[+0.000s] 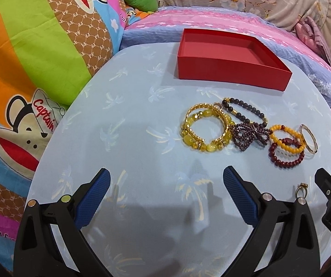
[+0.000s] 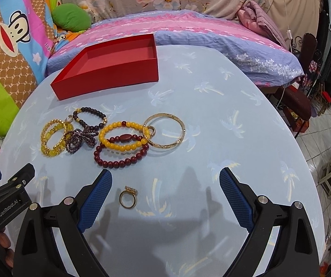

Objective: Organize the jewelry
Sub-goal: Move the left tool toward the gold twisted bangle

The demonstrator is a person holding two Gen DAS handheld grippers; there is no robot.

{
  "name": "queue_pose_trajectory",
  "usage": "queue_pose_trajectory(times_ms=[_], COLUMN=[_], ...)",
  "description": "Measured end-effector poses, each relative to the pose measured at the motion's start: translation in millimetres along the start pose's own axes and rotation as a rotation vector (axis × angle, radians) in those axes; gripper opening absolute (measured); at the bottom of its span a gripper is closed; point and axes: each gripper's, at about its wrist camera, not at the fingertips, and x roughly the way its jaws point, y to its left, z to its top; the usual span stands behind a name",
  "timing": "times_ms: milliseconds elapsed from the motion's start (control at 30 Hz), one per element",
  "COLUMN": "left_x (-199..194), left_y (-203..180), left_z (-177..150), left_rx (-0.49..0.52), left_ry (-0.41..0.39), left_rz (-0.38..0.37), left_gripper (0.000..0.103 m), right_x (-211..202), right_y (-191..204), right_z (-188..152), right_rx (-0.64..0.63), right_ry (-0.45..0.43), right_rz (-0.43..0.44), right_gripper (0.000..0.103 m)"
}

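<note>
Stage: nothing has gone into the red box (image 2: 110, 69) yet; it sits empty at the far side of the round table (image 2: 234, 120), so I'd call this the very start, the first pick still to come
Next move: the right gripper (image 2: 165, 196) hangs low over the cloth with its jaws spread wide and nothing held; the gold ring (image 2: 128, 197) lies between its fingers, nearer the left one, so it probably needs to drop, centre and close gently on that thin band
Left gripper (image 1: 166, 196): also spread wide, holding nothing, over bare cloth
Jewellery pile: bracelets cluster between box and grippers, several overlapping
Gold bangle (image 2: 165, 131): thin, flat, rightmost of the pile
Yellow bead bracelet (image 2: 122, 138): lies across the dark red bead bracelet (image 2: 119, 155)
Gold ring: small, set apart, a stone cluster on top
</note>
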Motion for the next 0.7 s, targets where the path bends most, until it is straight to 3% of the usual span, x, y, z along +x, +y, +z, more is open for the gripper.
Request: queue_pose_trajectory(times_ms=[700], left_x=[40], left_y=[12], left_z=[26], left_rx=[-0.039], left_ry=[0.031], left_rz=[-0.012], left_gripper=[0.094], right_x=[31], right_y=[-3], right_z=[17], right_rx=[0.019], right_ry=[0.046], right_rz=[-0.002], right_gripper=[0.09])
